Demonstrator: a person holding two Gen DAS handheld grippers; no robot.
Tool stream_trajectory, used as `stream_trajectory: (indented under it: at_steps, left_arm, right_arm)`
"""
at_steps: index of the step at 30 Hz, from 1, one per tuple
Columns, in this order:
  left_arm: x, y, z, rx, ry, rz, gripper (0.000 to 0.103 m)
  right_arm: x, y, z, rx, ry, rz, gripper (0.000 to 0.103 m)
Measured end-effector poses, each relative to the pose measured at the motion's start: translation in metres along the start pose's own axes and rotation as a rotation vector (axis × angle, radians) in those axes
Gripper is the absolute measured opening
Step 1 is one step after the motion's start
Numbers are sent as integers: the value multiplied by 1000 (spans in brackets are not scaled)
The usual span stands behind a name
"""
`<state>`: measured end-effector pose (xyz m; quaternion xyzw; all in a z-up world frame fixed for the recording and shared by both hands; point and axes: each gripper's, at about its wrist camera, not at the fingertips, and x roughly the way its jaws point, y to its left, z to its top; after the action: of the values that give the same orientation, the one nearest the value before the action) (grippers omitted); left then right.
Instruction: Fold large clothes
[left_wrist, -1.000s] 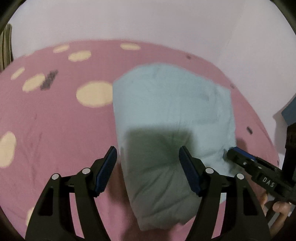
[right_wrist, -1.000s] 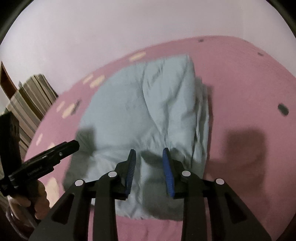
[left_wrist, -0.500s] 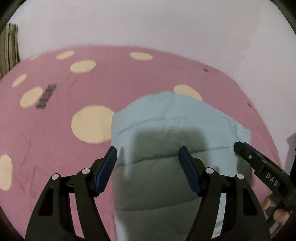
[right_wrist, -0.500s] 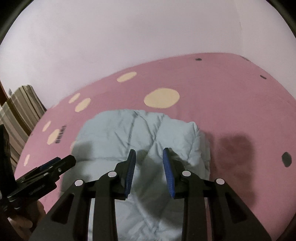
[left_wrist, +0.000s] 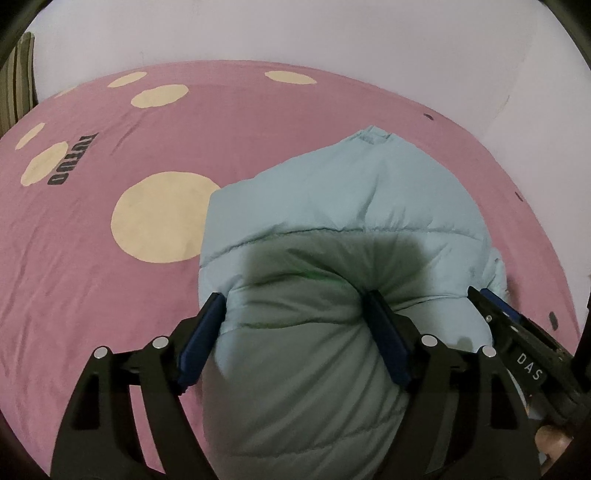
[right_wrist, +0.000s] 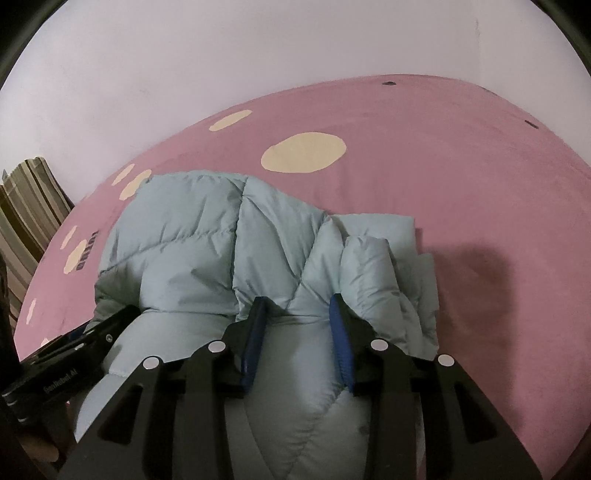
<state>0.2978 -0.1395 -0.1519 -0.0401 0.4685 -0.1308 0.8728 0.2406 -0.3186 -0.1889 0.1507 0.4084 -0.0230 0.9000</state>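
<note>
Pressing into the pale blue puffer jacket (left_wrist: 343, 206), my left tongs (left_wrist: 295, 325) are spread wide with quilted fabric bulging between the blue pads, its left pad at the jacket's left edge; whether they truly grip it I cannot tell. My right tongs (right_wrist: 297, 332) stand narrower, with a ridge of the jacket between the pads; the fabric bunches at both, though a firm pinch I cannot confirm. The jacket lies bundled on the pink bed sheet (left_wrist: 110, 295), at the near right of the bed, its collar pointing far. Bare sheet with cream dots (left_wrist: 162, 218) lies open to the left and far side. Only the right view shows loose folded layers spilling at the jacket's right edge, plus a striped cushion (right_wrist: 26, 210) far left
</note>
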Motion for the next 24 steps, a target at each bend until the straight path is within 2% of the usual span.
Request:
stream_trajectory:
  at_steps: [15,24]
  left_arm:
    - [19,-1,-4,15,54,8,80]
    - [17,-2,-4,20,51,13,80]
  right_arm:
    - [18,-5,0,27,16,1,36]
    - [19,-4,1,22,16,-3,36]
